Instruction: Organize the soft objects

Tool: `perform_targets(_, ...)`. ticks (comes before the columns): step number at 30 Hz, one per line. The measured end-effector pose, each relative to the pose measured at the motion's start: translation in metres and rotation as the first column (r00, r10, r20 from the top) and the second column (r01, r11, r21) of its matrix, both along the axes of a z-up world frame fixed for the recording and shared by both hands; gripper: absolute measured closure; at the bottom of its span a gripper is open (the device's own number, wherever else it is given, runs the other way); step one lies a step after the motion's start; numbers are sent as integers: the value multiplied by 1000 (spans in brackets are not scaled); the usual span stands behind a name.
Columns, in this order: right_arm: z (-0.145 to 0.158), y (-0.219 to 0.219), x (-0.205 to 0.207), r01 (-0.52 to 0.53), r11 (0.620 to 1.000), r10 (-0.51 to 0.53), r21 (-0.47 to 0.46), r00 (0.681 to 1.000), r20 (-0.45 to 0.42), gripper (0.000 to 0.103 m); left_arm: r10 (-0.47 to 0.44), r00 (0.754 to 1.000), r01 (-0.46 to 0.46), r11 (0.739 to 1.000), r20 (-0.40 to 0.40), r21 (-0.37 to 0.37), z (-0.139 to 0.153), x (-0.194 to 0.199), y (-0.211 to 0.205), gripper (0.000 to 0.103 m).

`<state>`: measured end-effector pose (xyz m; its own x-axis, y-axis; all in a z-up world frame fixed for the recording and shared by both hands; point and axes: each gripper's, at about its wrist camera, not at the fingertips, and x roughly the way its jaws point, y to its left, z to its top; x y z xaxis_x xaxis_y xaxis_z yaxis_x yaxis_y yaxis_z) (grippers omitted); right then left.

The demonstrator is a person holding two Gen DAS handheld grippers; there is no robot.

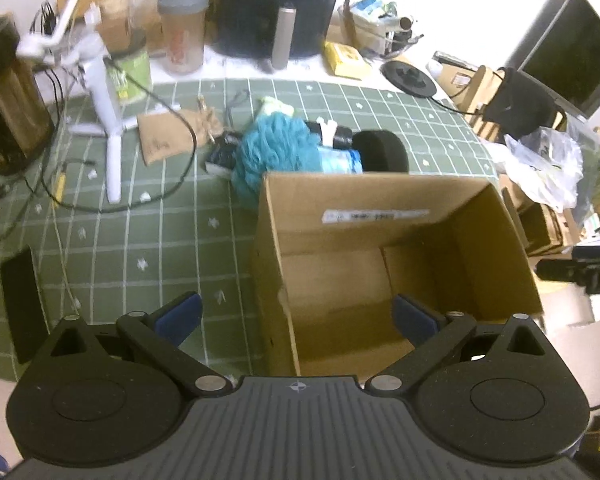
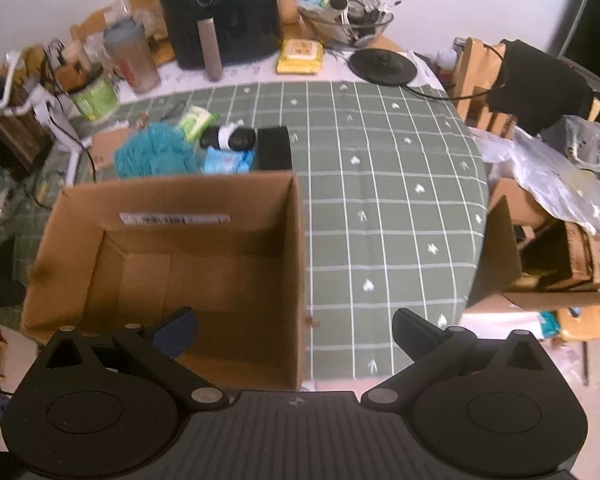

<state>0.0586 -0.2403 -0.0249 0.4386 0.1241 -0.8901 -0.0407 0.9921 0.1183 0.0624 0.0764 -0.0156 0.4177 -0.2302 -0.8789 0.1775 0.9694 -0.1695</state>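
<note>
An open cardboard box [image 1: 472,216] [image 2: 80,208] stands on the green checked tablecloth, with nothing visible inside. Behind it lies a pile of soft things: a teal fluffy bath puff [image 1: 276,148] [image 2: 156,152], a light blue tissue pack [image 1: 340,160] [image 2: 228,160], a black sponge block [image 1: 384,148] [image 2: 272,148], a black rolled item with a white band [image 2: 230,136] and a green wipes pack [image 2: 196,120]. My left gripper [image 1: 298,320] is open and empty over the box's near left corner. My right gripper [image 2: 296,332] is open and empty over the box's near right corner.
A black air fryer [image 2: 220,12], a shaker bottle [image 2: 132,56], a green tub [image 2: 94,96] and a yellow wipes pack [image 2: 300,56] stand at the back. A white tripod stand [image 1: 108,120], cables and a brown envelope [image 1: 168,136] lie left. More boxes and plastic bags [image 2: 560,176] sit off the table's right.
</note>
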Motion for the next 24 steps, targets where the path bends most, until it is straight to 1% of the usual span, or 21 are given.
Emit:
perform_targets(7,5,-29,41,-28,999,25,33,997,75,0,13,999,-15,999,42,50,9,18,-7,0)
perform_targets(10,5,-39,61,-50,997,45,55,996,82,0,16,999,-19,998,49,61,10,22,-10,0)
perform_targets(12,4,-43,76,-75,996,70,50,994,89,0,14,999,-16,998,43,59,10,25,-12,0)
perform_targets(16,-2,-47,100,-122,992,118,36,988,101,0,30,999,-32,998,28,49,6,30,-15,0)
perform_targets(18,-7,-49,115,-128,992,125,19,987,104,0,37,999,-37,999,23,38,5,32,-16,0)
perform_targets(22,-25,-51,142,-144,989,140,35,986,88,0,45,999,-45,999,12,-12,1,34,-17,0)
perform_targets(24,-35,-49,155,-179,983,175,47,982,76,0,43,999,-43,998,3,-37,-1,34,-17,0)
